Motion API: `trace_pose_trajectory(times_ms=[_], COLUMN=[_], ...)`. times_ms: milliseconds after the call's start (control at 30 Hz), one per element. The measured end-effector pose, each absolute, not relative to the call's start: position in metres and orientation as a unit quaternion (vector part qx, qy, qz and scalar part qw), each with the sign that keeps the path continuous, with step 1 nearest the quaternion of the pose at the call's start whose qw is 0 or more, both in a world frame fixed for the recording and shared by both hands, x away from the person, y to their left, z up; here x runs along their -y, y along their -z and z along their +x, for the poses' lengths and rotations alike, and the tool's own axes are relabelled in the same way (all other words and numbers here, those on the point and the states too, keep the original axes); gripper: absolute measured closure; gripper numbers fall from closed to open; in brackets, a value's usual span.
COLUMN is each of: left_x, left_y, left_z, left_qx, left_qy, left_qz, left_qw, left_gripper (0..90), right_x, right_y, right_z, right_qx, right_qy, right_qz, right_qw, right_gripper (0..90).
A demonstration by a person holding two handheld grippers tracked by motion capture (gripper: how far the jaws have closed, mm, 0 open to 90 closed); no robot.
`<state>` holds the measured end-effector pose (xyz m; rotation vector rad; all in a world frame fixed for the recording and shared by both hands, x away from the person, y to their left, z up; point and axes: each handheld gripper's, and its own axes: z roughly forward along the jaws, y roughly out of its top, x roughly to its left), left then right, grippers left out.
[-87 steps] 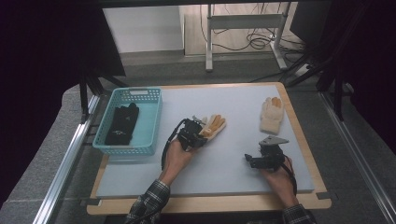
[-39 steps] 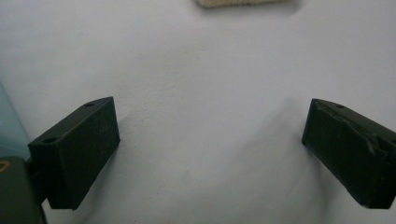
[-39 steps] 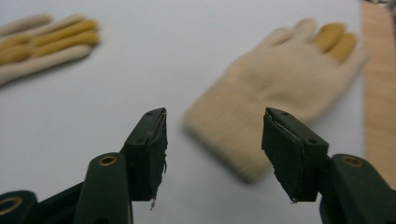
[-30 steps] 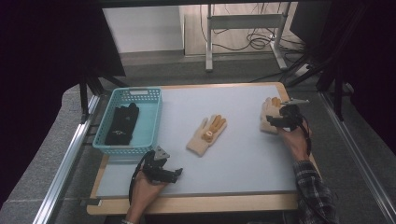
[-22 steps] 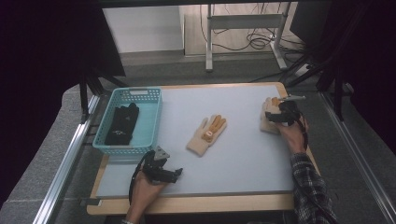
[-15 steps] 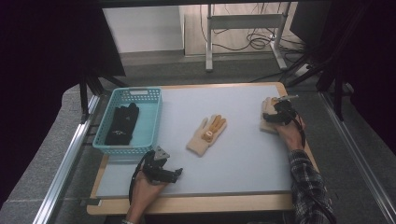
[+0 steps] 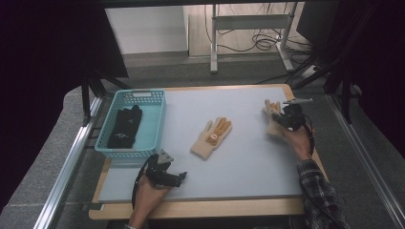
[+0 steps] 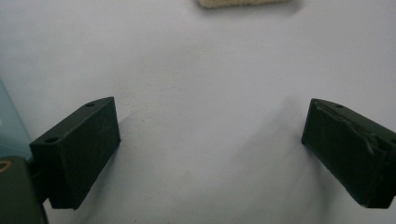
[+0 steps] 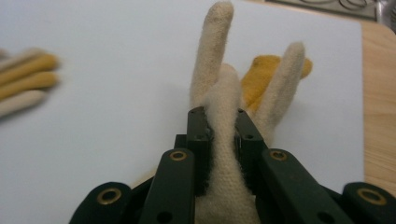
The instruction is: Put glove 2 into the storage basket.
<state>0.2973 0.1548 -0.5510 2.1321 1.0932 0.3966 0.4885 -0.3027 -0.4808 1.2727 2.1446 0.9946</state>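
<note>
Cream glove [image 9: 224, 154] pinched between right gripper [image 9: 223, 128] jaws, fingers ahead, seemingly lifted; left gripper [image 8: 210, 140] wide apart, low over mat [image 8: 201, 84]; hands rest at near edge

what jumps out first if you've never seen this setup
The right gripper at the mat's right edge, shut on a cream glove whose fingers stick up past the jaws. Next, a second glove lying flat mid-mat, and a teal basket at the left holding black gloves. The left gripper rests open near the front edge.
</note>
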Motion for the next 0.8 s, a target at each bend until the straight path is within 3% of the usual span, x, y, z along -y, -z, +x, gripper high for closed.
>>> trace_pose_trajectory(times_ms=[233,367,633,733,800], left_x=[-0.155,-0.155,-0.155,-0.155,-0.155], left_y=[0.551,0.551,0.551,0.551,0.551], left_z=[0.297,0.297,0.297,0.297,0.297], left_qx=[-0.422,-0.422,-0.423,-0.422,-0.422], left_qy=[-0.153,-0.153,-0.154,-0.154,-0.154], left_qz=[0.823,0.823,0.822,0.823,0.823], left_qw=[0.349,0.349,0.35,0.349,0.349], left_gripper=[4.5,4.5,4.5,4.6,4.6], right_x=[0.27,0.244,0.205,0.192,0.185], right_y=[0.454,0.444,0.471,0.491,0.5], right_z=[0.438,0.396,0.345,0.333,0.329], right_qx=[-0.791,-0.798,-0.817,-0.822,-0.826], right_qy=[-0.389,-0.417,-0.426,-0.419,-0.417], right_qz=[0.408,0.375,0.347,0.346,0.346], right_qw=[0.238,0.221,0.178,0.167,0.154], right_gripper=[80.5,79.7,77.5,71.5,56.2])
